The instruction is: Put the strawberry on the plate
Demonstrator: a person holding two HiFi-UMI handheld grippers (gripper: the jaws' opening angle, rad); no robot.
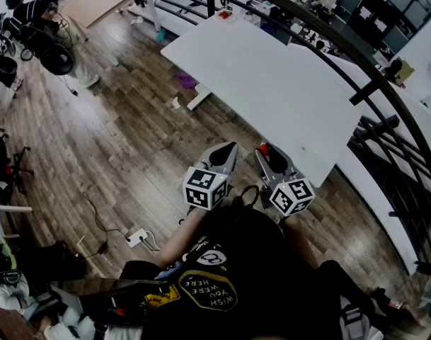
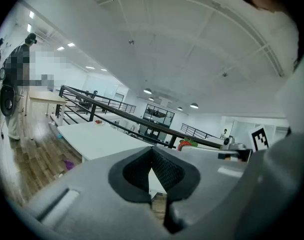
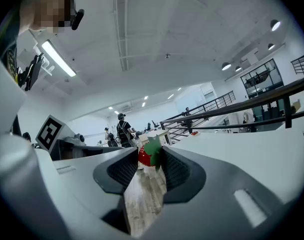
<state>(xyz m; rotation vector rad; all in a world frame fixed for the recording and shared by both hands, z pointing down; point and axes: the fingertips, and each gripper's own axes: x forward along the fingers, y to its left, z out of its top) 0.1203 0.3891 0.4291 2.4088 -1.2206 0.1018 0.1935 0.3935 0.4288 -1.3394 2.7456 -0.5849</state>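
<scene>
The person stands at the near end of a long white table (image 1: 272, 83), a gripper in each hand, both pointing almost level towards it.

The right gripper (image 1: 266, 154) has the strawberry (image 1: 262, 149) pinched between the very tips of its jaws. In the right gripper view the jaws (image 3: 151, 156) stand fairly wide, closed against the fruit's sides. The red body (image 3: 145, 156) sits to the left and the green leaf cap to the right. The strawberry hangs in the air at the table's near edge, with wooden floor (image 1: 116, 133) showing below the jaws, and it touches nothing but the pads.

The left gripper (image 1: 231, 148) is just beside the right one, on its left, and it holds nothing. In the left gripper view its jaw tips (image 2: 152, 151) meet at the front, leaving only a narrow wedge of gap behind them. The strawberry (image 2: 186, 144) shows past its right-hand jaw.

At the table's far end lies a small pale dish with something red on it (image 1: 224, 14). It looks like the plate, though it is too small to be sure. It is well apart from the strawberry, with the whole bare tabletop between them.

A black railing (image 1: 357, 69) runs along the table's far side, and a few people (image 3: 123, 131) stand in the background.
</scene>
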